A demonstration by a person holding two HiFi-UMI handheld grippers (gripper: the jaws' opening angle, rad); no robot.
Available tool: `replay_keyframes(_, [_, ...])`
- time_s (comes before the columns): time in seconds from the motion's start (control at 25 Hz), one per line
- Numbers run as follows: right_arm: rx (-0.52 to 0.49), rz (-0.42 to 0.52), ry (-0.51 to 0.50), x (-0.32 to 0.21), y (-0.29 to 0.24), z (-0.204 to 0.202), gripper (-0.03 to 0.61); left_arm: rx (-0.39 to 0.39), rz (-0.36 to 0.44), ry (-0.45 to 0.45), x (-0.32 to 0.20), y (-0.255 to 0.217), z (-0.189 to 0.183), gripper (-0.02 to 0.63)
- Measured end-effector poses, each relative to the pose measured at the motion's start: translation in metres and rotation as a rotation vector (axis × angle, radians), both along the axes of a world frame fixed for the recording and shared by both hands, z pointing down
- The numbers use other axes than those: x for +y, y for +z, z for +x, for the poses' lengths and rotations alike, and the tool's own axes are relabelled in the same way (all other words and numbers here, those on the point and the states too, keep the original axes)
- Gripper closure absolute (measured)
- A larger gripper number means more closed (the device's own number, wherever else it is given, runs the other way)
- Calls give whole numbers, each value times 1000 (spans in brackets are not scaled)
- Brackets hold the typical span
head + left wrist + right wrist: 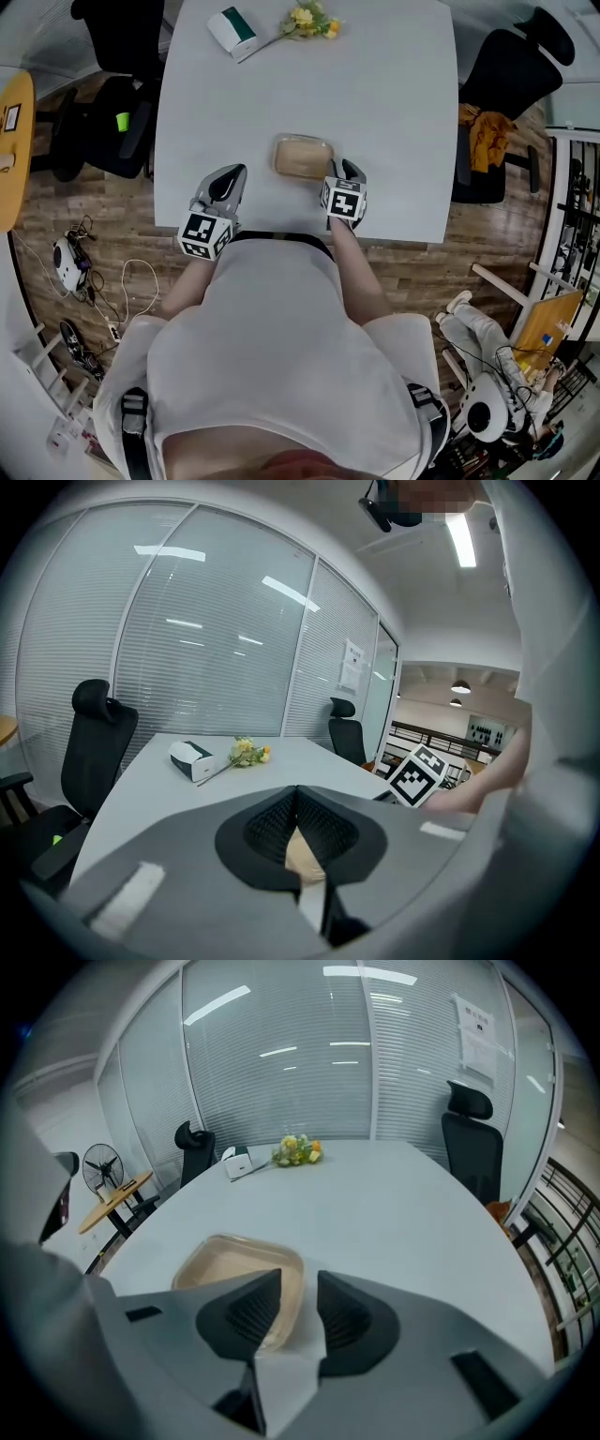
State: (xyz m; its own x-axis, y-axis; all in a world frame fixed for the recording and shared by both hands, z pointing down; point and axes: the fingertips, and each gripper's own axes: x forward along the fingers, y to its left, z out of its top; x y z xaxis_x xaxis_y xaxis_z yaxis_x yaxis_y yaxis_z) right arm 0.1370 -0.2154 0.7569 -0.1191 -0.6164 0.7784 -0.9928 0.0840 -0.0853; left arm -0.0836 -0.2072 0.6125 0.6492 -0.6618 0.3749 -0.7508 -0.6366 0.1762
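Closest to the lens is the person's white shirt, with both forearms reaching out over the near edge of the pale table. The right gripper sits at the near right corner of the shallow tan tray. In the right gripper view its jaws stand a narrow gap apart, and the tray's right rim runs up into that gap, with the left jaw over the tray and the right jaw over bare table. They straddle the rim without being pressed onto it. The left gripper lies well to the tray's left, with bare table between them. Its jaw tips meet, and only a sliver of tan shows behind them. At the table's far end lie a white box and a sprig of yellow flowers.
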Motion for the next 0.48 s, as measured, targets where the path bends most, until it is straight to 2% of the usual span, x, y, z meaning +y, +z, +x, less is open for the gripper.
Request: replay_keyframes(0.48, [-11, -59, 8, -8, 19, 3, 457, -3, -14, -22, -8, 4, -7, 604])
